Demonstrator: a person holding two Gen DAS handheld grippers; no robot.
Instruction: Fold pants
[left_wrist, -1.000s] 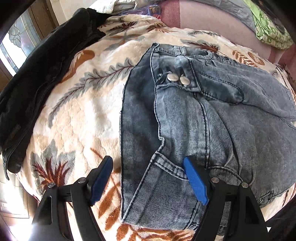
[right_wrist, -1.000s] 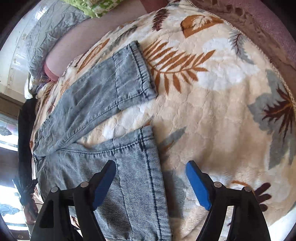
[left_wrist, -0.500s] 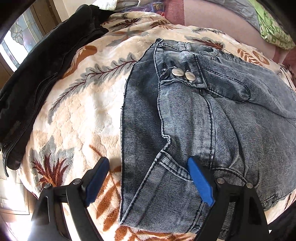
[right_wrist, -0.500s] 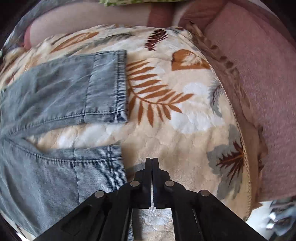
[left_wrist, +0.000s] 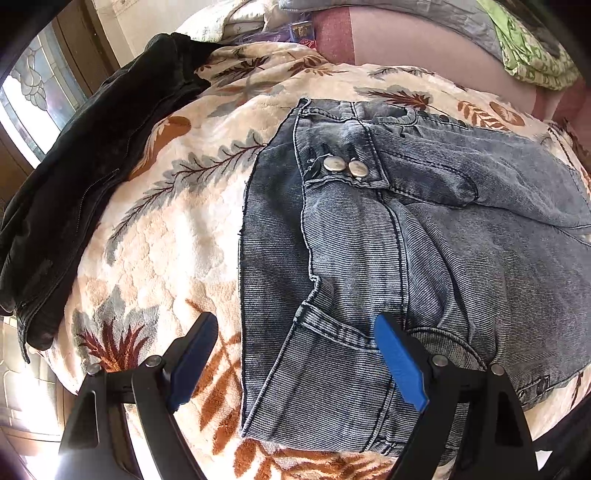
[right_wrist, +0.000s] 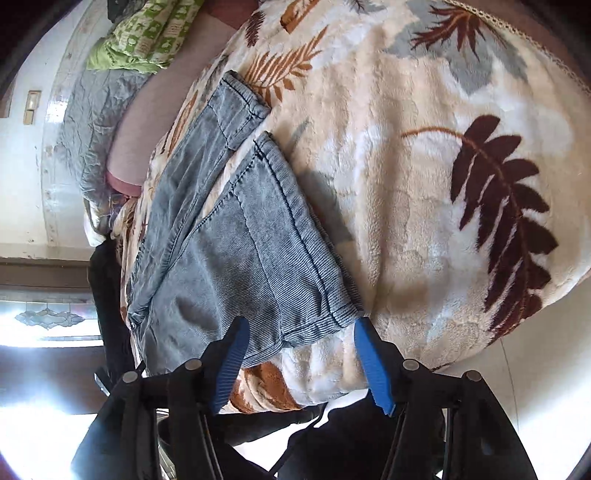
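The right gripper (right_wrist: 299, 354) was snapped shut a moment ago; its jaws have just been opening and now sit partly apart around the near leg's hem corner of the washed grey-blue denim pants (left_wrist: 388, 258), not squeezing it. The pants lie spread on the cream leaf-print fleece blanket (left_wrist: 166, 240). There is bare blanket to the hem's right. The left gripper (left_wrist: 291, 358) tilts down over the waist, jaws wide, holding nothing.

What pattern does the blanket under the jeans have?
The blanket is cream with brown, orange and grey leaf prints, best seen in the right wrist view.
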